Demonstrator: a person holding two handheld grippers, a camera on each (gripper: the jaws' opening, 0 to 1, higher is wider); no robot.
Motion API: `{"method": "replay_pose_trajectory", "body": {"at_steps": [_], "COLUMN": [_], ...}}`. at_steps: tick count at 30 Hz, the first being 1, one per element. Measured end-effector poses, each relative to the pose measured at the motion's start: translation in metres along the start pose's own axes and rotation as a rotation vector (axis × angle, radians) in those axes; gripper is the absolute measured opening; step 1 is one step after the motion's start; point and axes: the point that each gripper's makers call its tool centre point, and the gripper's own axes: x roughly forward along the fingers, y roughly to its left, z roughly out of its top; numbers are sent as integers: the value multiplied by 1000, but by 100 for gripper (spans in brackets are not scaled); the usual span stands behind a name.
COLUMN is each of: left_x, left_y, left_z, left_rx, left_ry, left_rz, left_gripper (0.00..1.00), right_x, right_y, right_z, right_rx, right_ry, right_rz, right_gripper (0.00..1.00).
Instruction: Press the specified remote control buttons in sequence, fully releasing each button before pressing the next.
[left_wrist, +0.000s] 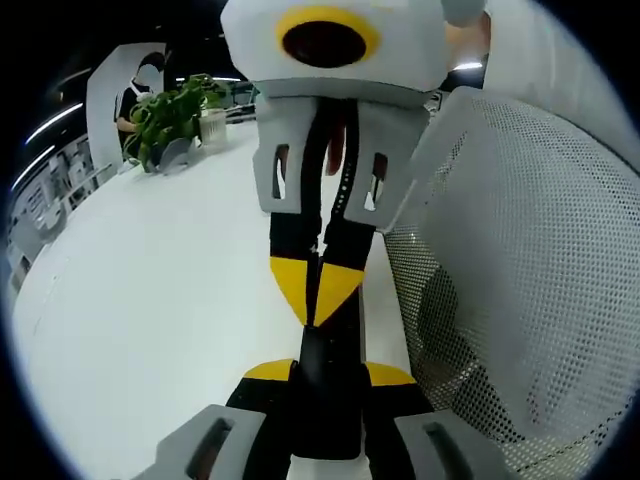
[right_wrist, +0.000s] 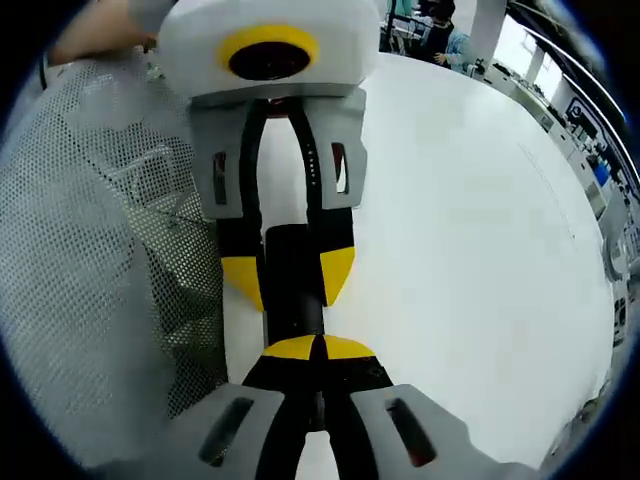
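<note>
Remote sits clamped between the yellow-tipped jaws of your left gripper, a black bar running straight out along them over the white table. Your right gripper comes in from the top of the left gripper view, facing the left one head-on. Its jaws are together, and the two yellow tips meet in a point right at the far end of the remote.

In the right gripper view you see the same meeting from the other side. Your right gripper has its tips pressed against each other with no gap. They lie on the near end of the remote. The left gripper holds that remote by its long sides, one yellow pad on each. You cannot tell from either view whether the closed tips bear down on a button or only touch the casing; no buttons can be made out.

A grey mesh chair back stands just beside the table edge, close to both grippers. At the far end of the table in the left gripper view there is a leafy green plant with a white cup just beside it
</note>
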Motion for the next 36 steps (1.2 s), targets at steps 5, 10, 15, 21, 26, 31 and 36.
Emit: {"method": "replay_pose_trajectory", "body": {"at_steps": [5,10,15,21,26,31,36], "left_x": [0,0,0,0,0,0,0], "left_y": [0,0,0,0,0,1,1], "left_z": [0,0,0,-1,-1,-1,-1], "left_rx": [-1,11,22,30,29,29,32], "left_ry": [-3,0,5,6,9,8,10], "left_rz": [0,0,1,0,0,1,2], "left_gripper": [25,24,24,24,24,24,24], "right_x": [1,4,5,6,4,4,-1], "right_y": [0,-3,-4,-4,-1,-2,3], "right_z": [-3,-3,-6,-5,-6,-4,-9], "right_rx": [78,118,222,250,225,117,83], "right_ry": [40,107,157,203,182,95,29], "right_rz": [98,161,229,245,219,164,121], "right_gripper": [0,0,0,0,0,0,0]}}
